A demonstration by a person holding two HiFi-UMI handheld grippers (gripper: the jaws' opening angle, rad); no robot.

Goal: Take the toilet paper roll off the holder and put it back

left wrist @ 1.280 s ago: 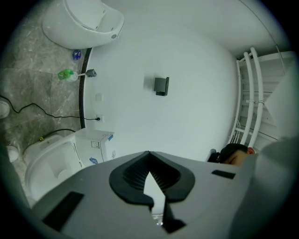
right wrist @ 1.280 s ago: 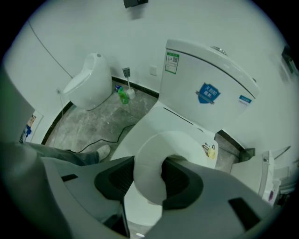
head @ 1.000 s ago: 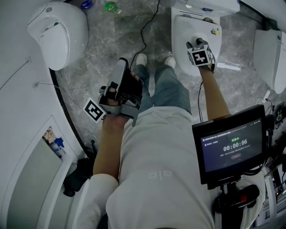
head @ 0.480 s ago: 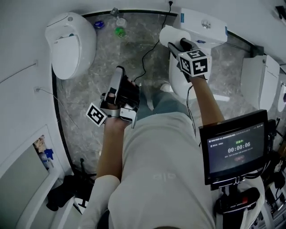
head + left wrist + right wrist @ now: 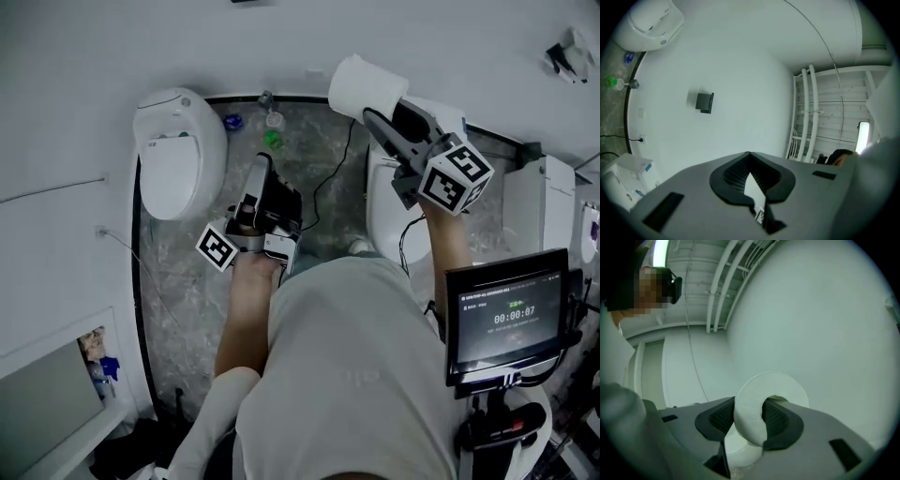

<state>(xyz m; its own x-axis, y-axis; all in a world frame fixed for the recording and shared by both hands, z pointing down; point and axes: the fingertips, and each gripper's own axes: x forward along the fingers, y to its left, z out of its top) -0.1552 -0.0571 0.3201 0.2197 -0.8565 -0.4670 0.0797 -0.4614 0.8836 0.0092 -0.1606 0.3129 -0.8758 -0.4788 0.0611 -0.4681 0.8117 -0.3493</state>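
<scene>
The white toilet paper roll (image 5: 364,86) is held up in front of the white wall, above the toilets. My right gripper (image 5: 379,109) is shut on it, one jaw inside the core and the other outside. In the right gripper view the roll (image 5: 749,420) sits between the dark pads (image 5: 716,417) and its ring rises above them. My left gripper (image 5: 262,167) hangs lower, over the grey floor, shut with nothing in it; its jaws (image 5: 749,158) point at the wall. A small black fixture (image 5: 704,101) is mounted on that wall. A metal fitting (image 5: 566,52) shows at the upper right.
A white toilet (image 5: 178,155) stands at the left and another (image 5: 386,202) sits below my right arm. A black cable (image 5: 330,178) and small bottles (image 5: 272,141) lie on the marble floor. A monitor (image 5: 506,314) is at the lower right. White pipes (image 5: 808,112) run up the wall.
My right gripper has risen from above the toilet to wall height, carrying the roll. The head view has tilted up toward the wall. The left gripper has hardly moved.
</scene>
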